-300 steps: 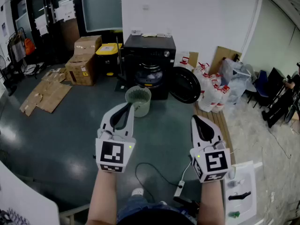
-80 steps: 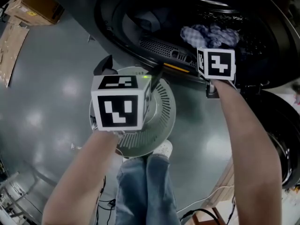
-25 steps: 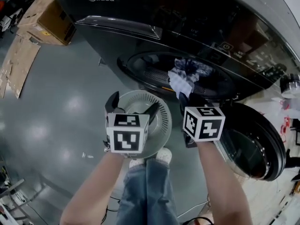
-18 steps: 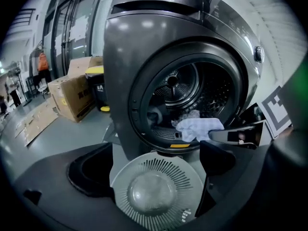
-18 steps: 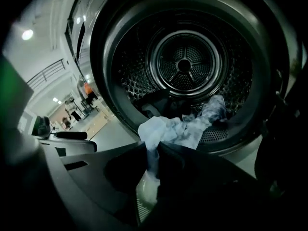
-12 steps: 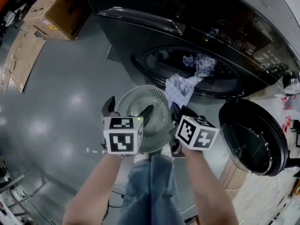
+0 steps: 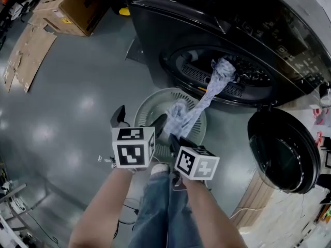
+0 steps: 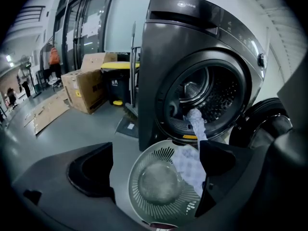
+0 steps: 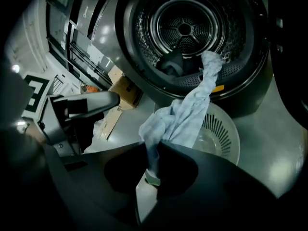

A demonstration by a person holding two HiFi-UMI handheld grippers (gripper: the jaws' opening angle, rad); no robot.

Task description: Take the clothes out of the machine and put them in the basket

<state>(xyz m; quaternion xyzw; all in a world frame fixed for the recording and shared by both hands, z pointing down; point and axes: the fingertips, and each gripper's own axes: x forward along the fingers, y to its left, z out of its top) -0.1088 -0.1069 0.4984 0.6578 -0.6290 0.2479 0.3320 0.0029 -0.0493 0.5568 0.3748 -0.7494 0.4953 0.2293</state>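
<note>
Right gripper (image 7: 174, 136): your jaws are closed on one end of the cloth (image 7: 207, 94), pinched tight between the pads just above the basket (image 7: 149, 105) at its near rim.
Left gripper (image 7: 140, 120): your jaws stand wide apart with nothing pressed between them. The basket shows in the gap below (the cloth passes close by the right-hand jaw, and you can't tell if it touches).
Cloth: pale and checked, stretched from the lower lip of the drum opening (image 7: 192, 70) down over the basket to your right gripper. The far end is draped on that lip and a bunched part hangs over the basket's inside.
Basket: round, pale, with a slotted wall, upright on the floor (image 7: 67, 103) just in front of the machine (image 7: 155, 31) and below the opening. Its left half is bare.
Machine: dark front loader. A dark lump lies deep in the drum, and you can't tell what it is.
Door (image 7: 282, 150): swung wide to the right, well apart from the basket's rim.
Room: open floor left of the basket. The cardboard box (image 7: 77, 6) and flat cardboard (image 7: 25, 57) sit well off at the far left, and your legs are just behind the basket.
</note>
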